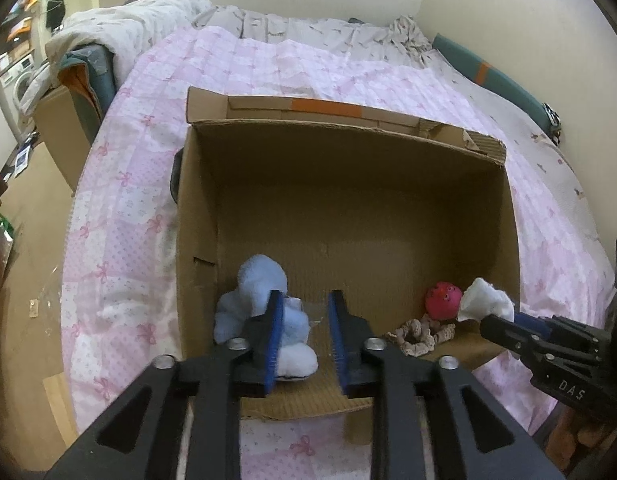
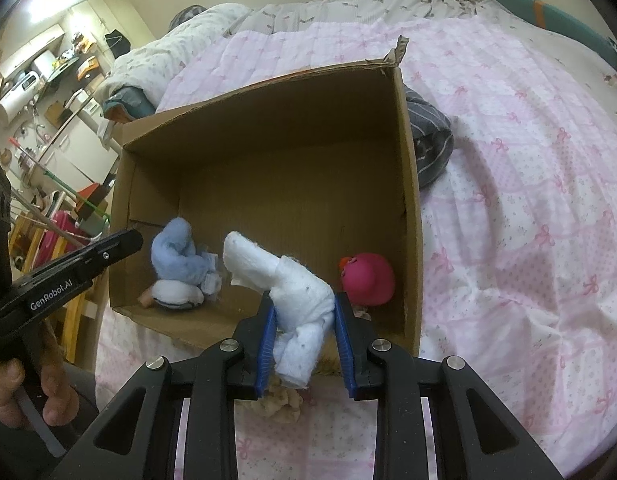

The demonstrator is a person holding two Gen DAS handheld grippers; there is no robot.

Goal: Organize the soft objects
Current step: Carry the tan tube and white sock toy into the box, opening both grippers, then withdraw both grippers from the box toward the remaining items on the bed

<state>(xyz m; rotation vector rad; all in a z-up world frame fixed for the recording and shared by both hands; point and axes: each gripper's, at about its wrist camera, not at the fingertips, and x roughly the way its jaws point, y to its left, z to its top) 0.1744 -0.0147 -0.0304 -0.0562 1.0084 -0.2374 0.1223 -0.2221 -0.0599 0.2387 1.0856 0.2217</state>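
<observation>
An open cardboard box (image 1: pixel 340 126) (image 2: pixel 410 168) stands on a bed under a pink quilt. A light blue and white plush toy (image 1: pixel 260 280) (image 2: pixel 176 256) lies in the box's near left corner. My left gripper (image 1: pixel 306 296) (image 2: pixel 124 240) hangs open just above it; its left pad overlaps the toy in the view, and only box floor shows in the gap. My right gripper (image 2: pixel 304 304) (image 1: pixel 496 324) is shut on a rolled white cloth (image 2: pixel 304 288) (image 1: pixel 484 300) over the box's near right side. A pink ball toy (image 1: pixel 442 298) (image 2: pixel 368 278) and a beige crocheted ring (image 1: pixel 416 334) lie below it.
A grey striped garment (image 2: pixel 432 148) lies against the box's outer right wall. A bundled pale duvet (image 1: pixel 120 28) sits at the bed's far left, above another carton (image 1: pixel 64 128). The floor drops away left of the bed. A hand (image 2: pixel 28 392) holds the left gripper's handle.
</observation>
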